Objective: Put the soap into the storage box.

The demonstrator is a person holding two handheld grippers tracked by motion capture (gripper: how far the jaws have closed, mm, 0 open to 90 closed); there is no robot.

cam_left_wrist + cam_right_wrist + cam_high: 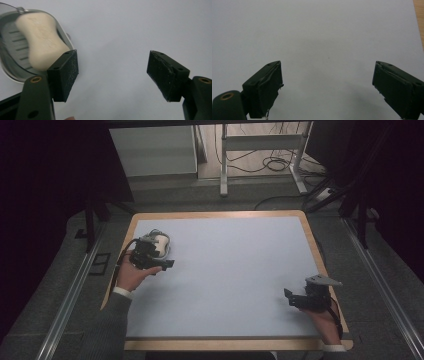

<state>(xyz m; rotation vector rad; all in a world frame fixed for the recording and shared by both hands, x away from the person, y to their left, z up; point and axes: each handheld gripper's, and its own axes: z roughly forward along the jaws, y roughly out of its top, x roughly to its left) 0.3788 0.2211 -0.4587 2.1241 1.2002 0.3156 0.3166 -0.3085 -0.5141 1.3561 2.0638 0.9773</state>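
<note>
Soap bar [41,41] lies lengthwise in dish [10,72] near tabletop [235,270] far-left edge; left hand-held gripper [112,75] released beside it, right hand-held gripper [327,87] released over bare surface.

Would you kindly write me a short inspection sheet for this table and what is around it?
Surface: pale blue mat on a wood-edged table.
Job's things: cream soap bar lying in a metal soap dish, far left.
Clutter: nothing seen.
Grippers: left gripper open, beside the dish, nothing between the jaws; right gripper open over bare mat.
Cables: black cable at the left gripper; loose floor cables beyond the table.
Surroundings: white frame legs, dark curtains.
</note>
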